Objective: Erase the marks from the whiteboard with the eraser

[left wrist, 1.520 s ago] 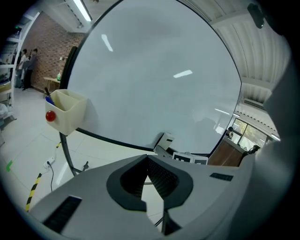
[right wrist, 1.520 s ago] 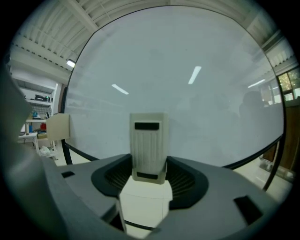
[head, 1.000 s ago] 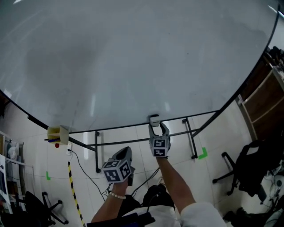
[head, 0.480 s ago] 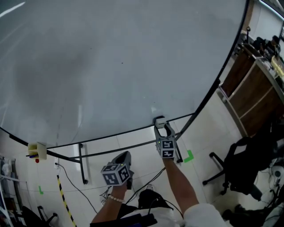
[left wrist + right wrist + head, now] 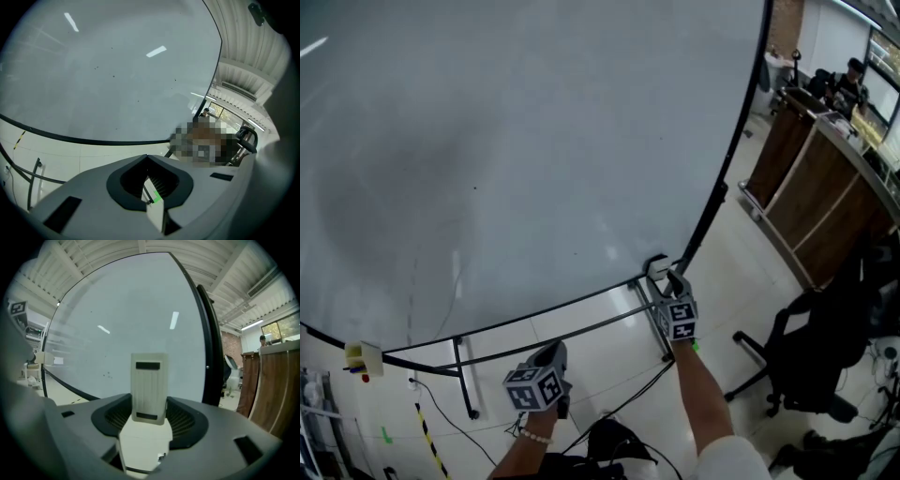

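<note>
Right gripper [image 5: 149, 416] fingers clamp eraser [image 5: 149, 385] at whiteboard [image 5: 534, 141] lower right corner; left gripper [image 5: 149, 183] fingers closed, empty, low; wiping seemingly near done; next, sweep over faint specks.

whiteboard [image 5: 534, 141] standing upright on metal legs, black-framed, mostly wiped, showing a faint grey smudge at left and a few tiny dark specks, beige ribbed eraser [image 5: 149, 385] sitting upright, clamped in right gripper [image 5: 149, 414], at the board's bottom edge near its right corner
</note>
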